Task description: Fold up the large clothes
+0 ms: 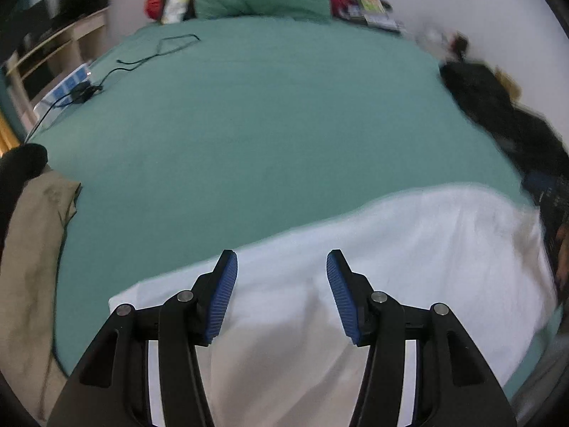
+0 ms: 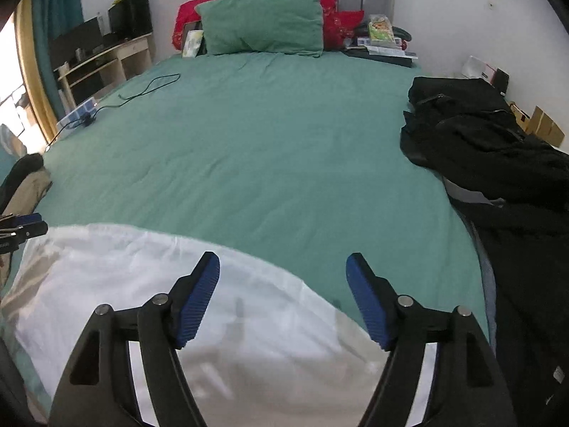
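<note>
White cloth (image 1: 355,284), a large garment, lies on the green bed sheet (image 1: 266,124) directly under both grippers. In the left wrist view, the left gripper (image 1: 281,267) has its two blue pads (image 1: 222,299) spread apart, and nothing is between them; the white cloth is below and slightly ahead of the fingertips and stretches away to the right of this gripper. In the right wrist view, the right gripper (image 2: 282,270) also has its blue pads (image 2: 197,306) wide apart and they pinch nothing. Here the white cloth passes under the left finger and extends to the left of the gripper, while under the right finger the green sheet shows. At the far left of that view a part of the left gripper can be seen above the edge of the cloth.

Ahead of both grippers the sheet is bare up to a green pillow (image 2: 263,23) with red pillows (image 2: 330,14) behind it. To the right of the right gripper a pile of black clothes (image 2: 498,149) lies at the bed edge. To the left of the left gripper there is a beige garment (image 1: 32,256). Farther ahead on the left a black cable (image 2: 149,87) lies on the sheet.
</note>
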Available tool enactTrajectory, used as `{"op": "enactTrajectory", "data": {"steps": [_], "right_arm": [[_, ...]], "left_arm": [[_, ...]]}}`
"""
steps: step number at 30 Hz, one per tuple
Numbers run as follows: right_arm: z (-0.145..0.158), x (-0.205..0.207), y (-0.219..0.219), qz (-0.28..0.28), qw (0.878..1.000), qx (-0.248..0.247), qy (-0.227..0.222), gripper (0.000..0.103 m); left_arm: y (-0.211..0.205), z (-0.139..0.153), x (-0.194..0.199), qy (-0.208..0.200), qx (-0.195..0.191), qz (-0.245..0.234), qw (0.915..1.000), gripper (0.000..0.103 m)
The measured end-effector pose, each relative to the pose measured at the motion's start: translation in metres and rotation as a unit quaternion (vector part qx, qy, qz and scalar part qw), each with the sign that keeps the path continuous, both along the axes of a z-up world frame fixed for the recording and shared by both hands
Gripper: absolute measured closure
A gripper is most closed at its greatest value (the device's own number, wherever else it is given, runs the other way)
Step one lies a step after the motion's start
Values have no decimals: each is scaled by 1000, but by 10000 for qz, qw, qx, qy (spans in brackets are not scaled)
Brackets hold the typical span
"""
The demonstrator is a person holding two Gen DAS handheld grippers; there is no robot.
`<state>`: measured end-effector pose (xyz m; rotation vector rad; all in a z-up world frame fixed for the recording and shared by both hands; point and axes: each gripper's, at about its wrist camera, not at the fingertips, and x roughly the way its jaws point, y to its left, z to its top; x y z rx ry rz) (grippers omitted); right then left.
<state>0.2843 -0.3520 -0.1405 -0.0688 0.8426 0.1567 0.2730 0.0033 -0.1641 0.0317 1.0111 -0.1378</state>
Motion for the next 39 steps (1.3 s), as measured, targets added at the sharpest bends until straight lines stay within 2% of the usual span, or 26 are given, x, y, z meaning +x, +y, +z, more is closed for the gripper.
{"op": "enactTrajectory", "data": {"steps": [2,4,7,9,11,14,16,19,20,22,26,29,32,36,37,38,39], "right_arm": [[0,-8,-14,-217,9998,-20,39,29],[-2,-19,-37,-538,9982,230,164,29],[-14,-36,-81,-1158,9910,436,505,29],[-20,-49,-103,-1484,9860,472,589,29],[-24,-53,-114,-1618,9831,508,685,29],[-30,-49,-113,-1608,9836,320,748,29],[-38,-41,-110,-1584,9836,153,854,29],[-48,-30,-104,-1545,9828,49,1006,29],[-48,-29,-103,-1551,9828,50,1001,29],[-43,-32,-106,-1549,9833,34,956,29],[-26,-50,-125,-1827,9814,-302,511,29],[-27,-53,-148,-2260,9723,-9,590,29],[-34,-46,-158,-2283,9699,504,675,30],[-41,-29,-139,-1988,9762,372,783,44],[-43,-29,-136,-1922,9774,341,814,54],[-48,-24,-132,-1850,9783,279,886,69],[-52,-21,-132,-1860,9775,254,962,76]], "left_arm": [[5,-12,-1,277,203,74,9994,47],[18,-22,1,482,271,358,9978,47],[47,-34,6,590,400,910,9933,48],[57,-40,8,626,396,1053,9917,47],[63,-43,11,588,323,990,9928,41],[69,-42,18,554,391,1009,9926,39],[79,-41,20,498,502,1405,9876,39],[106,-40,17,471,645,2090,9747,39],[110,-38,15,447,665,2172,9728,39],[121,-30,7,312,610,2259,9717,39],[134,-6,-21,-174,409,2277,9727,39],[134,-10,-27,60,312,2035,9786,39],[135,-21,-27,280,197,1877,9816,39],[133,-40,-27,640,128,1941,9788,39],[135,-43,-28,644,159,1944,9787,39],[133,-44,-27,558,235,1911,9797,39],[130,-44,-25,499,323,1854,9809,39]]}}
